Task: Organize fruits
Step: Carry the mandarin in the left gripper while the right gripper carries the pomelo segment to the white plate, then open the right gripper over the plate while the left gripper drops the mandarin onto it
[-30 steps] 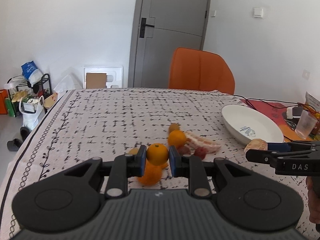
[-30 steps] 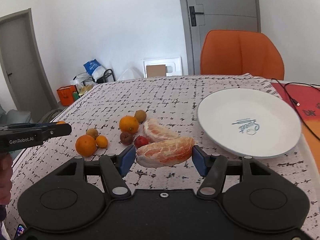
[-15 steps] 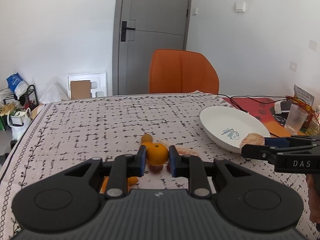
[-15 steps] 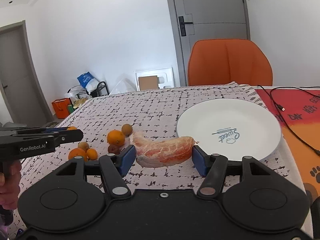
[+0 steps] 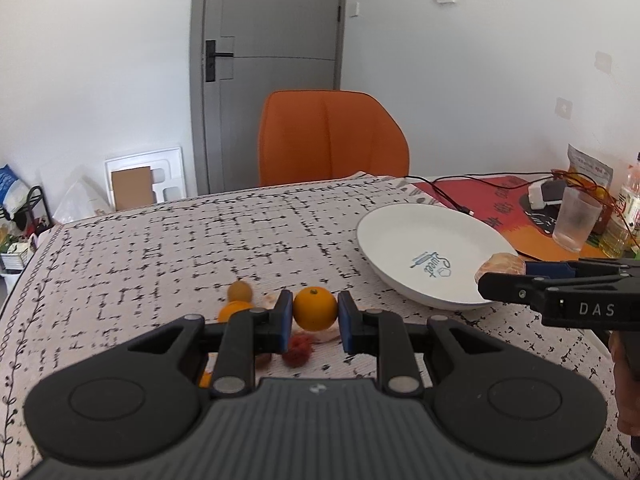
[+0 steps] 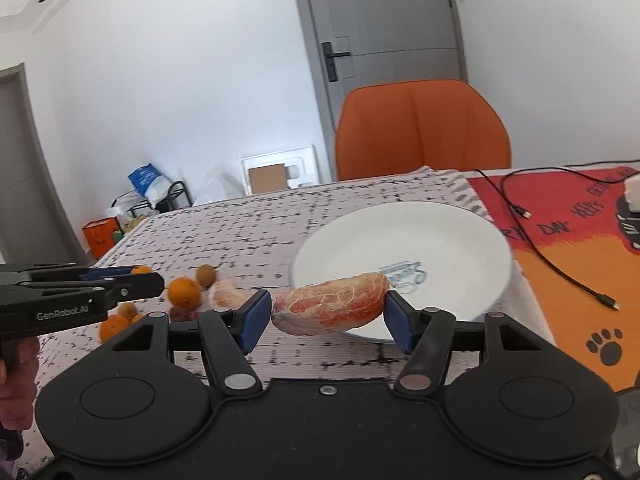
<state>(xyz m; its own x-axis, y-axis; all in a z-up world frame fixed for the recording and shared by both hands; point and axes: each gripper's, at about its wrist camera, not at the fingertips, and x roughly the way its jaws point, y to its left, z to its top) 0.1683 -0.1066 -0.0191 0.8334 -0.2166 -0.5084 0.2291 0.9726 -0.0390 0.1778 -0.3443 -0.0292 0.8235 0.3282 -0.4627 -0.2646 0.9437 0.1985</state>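
My left gripper (image 5: 314, 316) is shut on a small orange (image 5: 315, 308) and holds it above the tablecloth, left of the white plate (image 5: 400, 232). My right gripper (image 6: 328, 312) is shut on a peeled grapefruit segment (image 6: 330, 309) and holds it over the near rim of the plate (image 6: 440, 240). The right gripper also shows in the left wrist view (image 5: 504, 276), at the plate's right edge. Loose fruit lies on the cloth to the left: an orange (image 6: 183, 291), a brown kiwi (image 6: 206, 274), another peeled segment (image 6: 224, 295) and smaller pieces.
An orange chair (image 5: 332, 140) stands behind the table. A red-orange mat (image 6: 580, 240) with a black cable (image 6: 560, 272) lies right of the plate. A plastic cup (image 5: 576, 220) and bottles stand at the far right. The left gripper shows in the right wrist view (image 6: 120, 286).
Both grippers have moved right toward the plate with their fruit. The grapefruit segment now hangs over the plate's near rim; the small orange has been carried away from the fruit pile.
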